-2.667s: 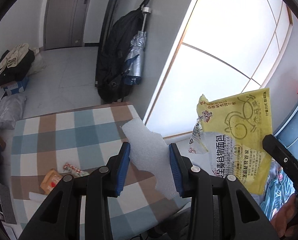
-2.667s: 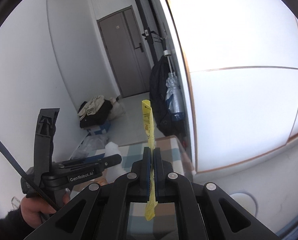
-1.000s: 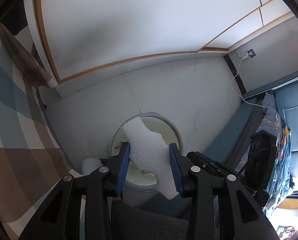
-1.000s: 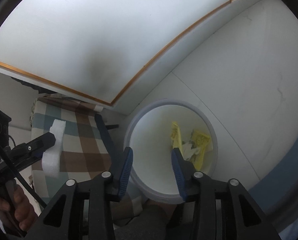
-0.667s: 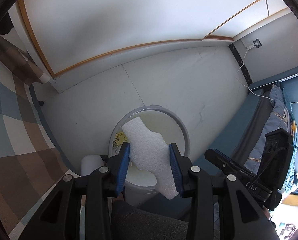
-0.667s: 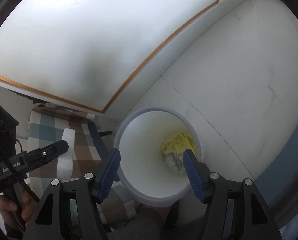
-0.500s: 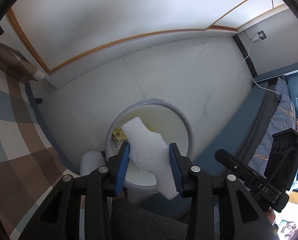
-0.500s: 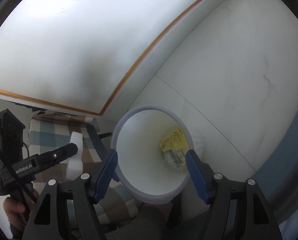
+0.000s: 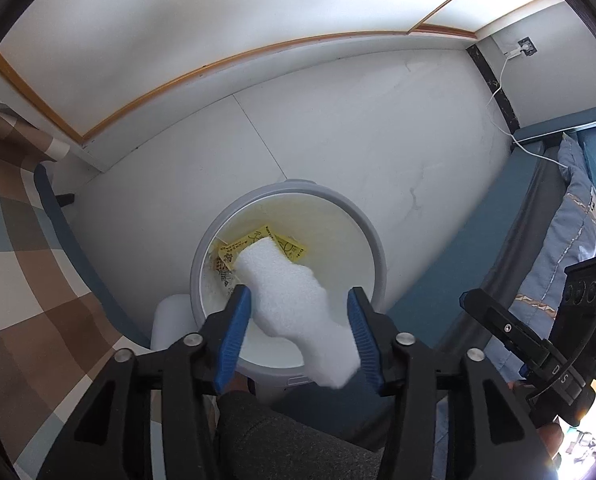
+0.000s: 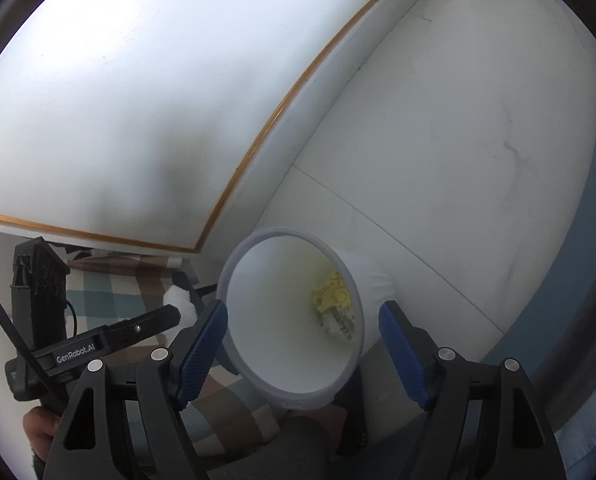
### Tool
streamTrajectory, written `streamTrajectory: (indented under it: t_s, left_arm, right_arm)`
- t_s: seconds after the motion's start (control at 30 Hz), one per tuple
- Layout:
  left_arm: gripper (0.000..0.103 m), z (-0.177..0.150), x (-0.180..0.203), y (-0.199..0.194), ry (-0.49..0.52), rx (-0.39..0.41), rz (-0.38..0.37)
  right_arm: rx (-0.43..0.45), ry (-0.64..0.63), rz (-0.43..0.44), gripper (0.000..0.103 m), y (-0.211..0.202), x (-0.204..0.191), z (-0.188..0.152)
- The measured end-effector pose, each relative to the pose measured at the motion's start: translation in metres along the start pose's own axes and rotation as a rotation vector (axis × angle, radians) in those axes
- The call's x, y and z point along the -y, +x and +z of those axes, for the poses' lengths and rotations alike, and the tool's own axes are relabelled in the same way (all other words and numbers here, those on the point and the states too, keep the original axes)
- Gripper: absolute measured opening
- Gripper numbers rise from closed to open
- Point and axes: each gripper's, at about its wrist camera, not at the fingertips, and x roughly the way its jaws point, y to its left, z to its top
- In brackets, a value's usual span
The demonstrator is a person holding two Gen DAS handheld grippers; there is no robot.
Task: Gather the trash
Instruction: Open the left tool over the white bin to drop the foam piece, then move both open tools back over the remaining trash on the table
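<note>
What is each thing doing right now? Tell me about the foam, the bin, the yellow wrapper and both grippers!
Foam piece: loose between the open jaws, above the bin.
Left gripper: jaws just opened, letting the foam go.
Right gripper: open, empty, jaws just widened.
Bin: upright, no lid on.
Yellow wrapper: lying inside the bin.

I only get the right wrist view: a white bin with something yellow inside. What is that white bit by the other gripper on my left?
Observer: That is a piece of white foam. It sits between the pads of the left gripper, directly above the bin.
Visitor: Is it being squeezed?
Observer: It doesn't look like it. The jaws have just been opening, and they now stand wider than the foam's upper part, so it looks released.
Visitor: Is there anything else I can't see?
Observer: Yes, there is a wall socket, and a white cable runs from it down toward blue bedding.
</note>
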Motion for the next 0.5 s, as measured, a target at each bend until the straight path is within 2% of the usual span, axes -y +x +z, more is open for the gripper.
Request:
streamTrajectory:
  t_s: [0.17,0.27,0.5]
  left_arm:
    - [0.057,-0.005,0.007,-0.007,0.019,0.014,0.0]
    - [0.066,-0.01,0.006,-0.017,0.01,0.041,0.004]
    - [0.066,-0.024,-0.005,-0.05,-0.006,0.14,0.019]
  right_arm:
    - [0.005,-0.006,0.005,0.078,-0.008,-0.003,-0.003]
    - [0.012,-0.024,0.002,0.079,-0.014,-0.009,-0.004]
    - [0.047,-0.047,0.008,0.081,-0.035,-0.024,-0.009]
